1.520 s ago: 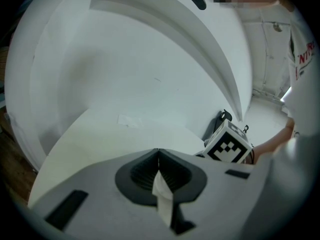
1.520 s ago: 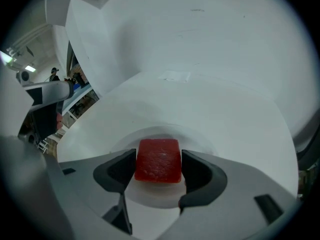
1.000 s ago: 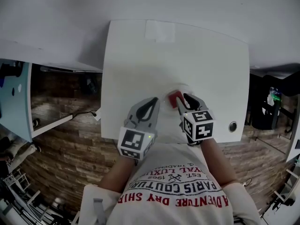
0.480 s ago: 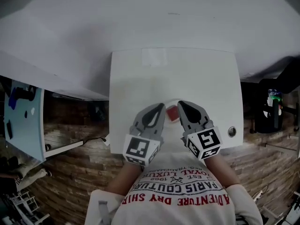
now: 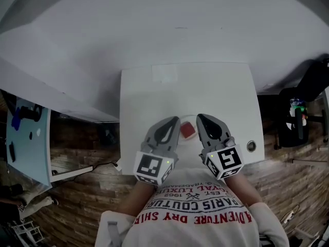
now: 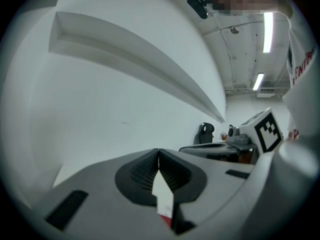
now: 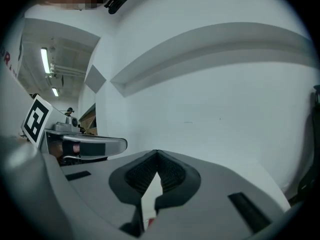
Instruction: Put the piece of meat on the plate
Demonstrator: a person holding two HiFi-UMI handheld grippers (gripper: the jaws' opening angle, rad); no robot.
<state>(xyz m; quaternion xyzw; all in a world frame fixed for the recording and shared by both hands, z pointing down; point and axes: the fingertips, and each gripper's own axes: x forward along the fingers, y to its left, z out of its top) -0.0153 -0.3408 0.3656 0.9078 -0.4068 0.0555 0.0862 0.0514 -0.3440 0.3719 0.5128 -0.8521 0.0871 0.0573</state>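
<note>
A red piece of meat (image 5: 187, 130) lies on a white plate (image 5: 189, 118) near the front edge of the white table (image 5: 154, 91). My left gripper (image 5: 173, 121) hangs just left of the plate, above the table, its jaws shut and empty. My right gripper (image 5: 201, 118) hangs just right of the plate, also shut with nothing in it. In the left gripper view the left gripper (image 6: 158, 152) points almost level at a white wall, and a sliver of the meat (image 6: 166, 217) shows low under the jaws. The right gripper (image 7: 157, 153) in its own view looks the same, tips together.
A round grommet (image 5: 251, 146) sits in the table's front right corner. A light blue desk (image 5: 25, 138) stands at the left and a black chair (image 5: 303, 112) at the right, both on the wooden floor (image 5: 87, 174). A white wall (image 6: 100, 109) rises behind the table.
Both grippers have risen off the table and tilted up toward level. The right gripper, open next to the meat before, has shut empty. The meat stays on the plate.
</note>
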